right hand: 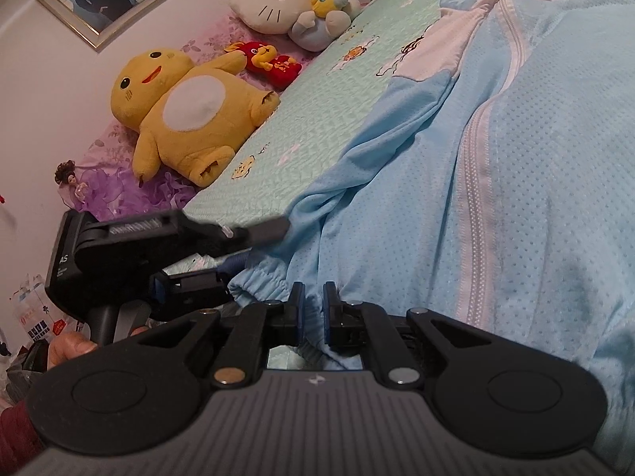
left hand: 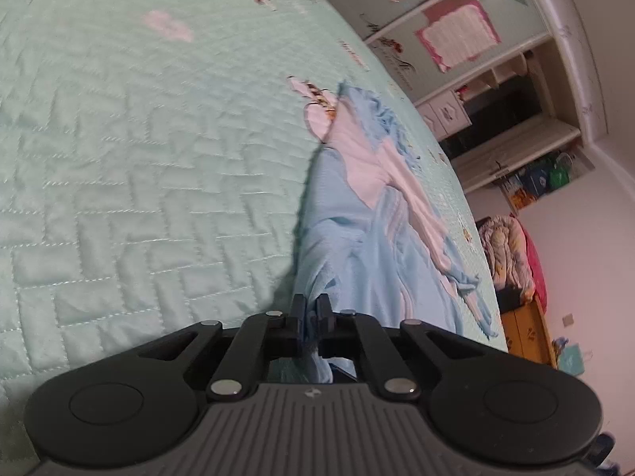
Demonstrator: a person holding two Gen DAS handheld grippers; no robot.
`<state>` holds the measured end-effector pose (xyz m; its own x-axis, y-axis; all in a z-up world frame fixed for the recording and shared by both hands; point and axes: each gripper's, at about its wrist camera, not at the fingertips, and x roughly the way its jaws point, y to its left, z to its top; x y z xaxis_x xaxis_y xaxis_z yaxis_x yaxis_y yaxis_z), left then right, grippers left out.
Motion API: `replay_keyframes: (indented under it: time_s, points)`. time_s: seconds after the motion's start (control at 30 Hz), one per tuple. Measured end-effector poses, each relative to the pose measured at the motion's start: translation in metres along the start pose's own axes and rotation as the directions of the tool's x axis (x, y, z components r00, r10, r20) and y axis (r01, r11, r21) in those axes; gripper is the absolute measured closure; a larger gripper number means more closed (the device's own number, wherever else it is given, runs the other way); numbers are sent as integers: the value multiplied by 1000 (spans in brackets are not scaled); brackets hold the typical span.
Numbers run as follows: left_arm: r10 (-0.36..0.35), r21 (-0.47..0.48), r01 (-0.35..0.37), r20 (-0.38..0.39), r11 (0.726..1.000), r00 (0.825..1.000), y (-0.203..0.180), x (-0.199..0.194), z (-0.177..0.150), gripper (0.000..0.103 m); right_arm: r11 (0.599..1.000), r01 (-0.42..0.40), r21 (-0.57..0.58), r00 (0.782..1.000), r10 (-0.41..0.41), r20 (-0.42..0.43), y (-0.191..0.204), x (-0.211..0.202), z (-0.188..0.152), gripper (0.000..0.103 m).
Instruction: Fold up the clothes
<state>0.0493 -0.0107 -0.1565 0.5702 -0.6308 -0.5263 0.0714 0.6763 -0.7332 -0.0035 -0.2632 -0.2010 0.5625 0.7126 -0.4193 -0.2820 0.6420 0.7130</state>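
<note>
Jacket: blue, spread on bed, unfolded (no fold visible). Left gripper and right gripper each clamped on its hem. Folding all remains.

Black gripper, silver pivots, dark red sleeve

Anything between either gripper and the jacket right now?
Nothing visible. The left gripper is shut on the jacket hem, and the right gripper is shut on the hem beside it. The quilt beyond the jacket shows no objects.
</note>
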Motion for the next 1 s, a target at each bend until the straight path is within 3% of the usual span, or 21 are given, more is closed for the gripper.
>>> replay_keyframes:
  time_s: [0.37,0.47,0.57,0.67,0.77,0.83,0.93,0.97,1.0]
  points:
    - [58,196,-65,43,979,997,-33,-9,2,101,979,106,-173,993,-97,63,42,-7,0,90]
    - [55,277,-58,18,959,998,-45,-4,-2,101,965,130,-228,992,-125,36,47,4,-5,90]
    - [70,352,-45,-59,935,996,-53,14,-10,101,955,138,-261,990,-141,11,49,12,-12,90]
    - [78,310,-36,-124,950,989,-40,30,-17,101,960,123,-252,992,-127,3,46,12,-11,89]
    - [17,262,10,-100,965,995,-37,19,-17,101,968,96,-231,995,-100,-6,40,9,-10,88]
    - [-18,262,27,-37,965,999,-41,1,-15,100,975,84,-208,996,-87,-4,37,7,-10,88]
    - [30,245,-51,90,968,996,-41,-25,-11,85,980,82,-181,997,-82,10,34,6,-10,88]
    - [60,227,-83,105,970,993,-37,-29,-10,79,982,82,-171,997,-81,16,34,5,-10,88]
    - [90,207,-109,98,972,991,-31,-29,-9,79,985,84,-152,996,-81,27,33,3,-10,88]
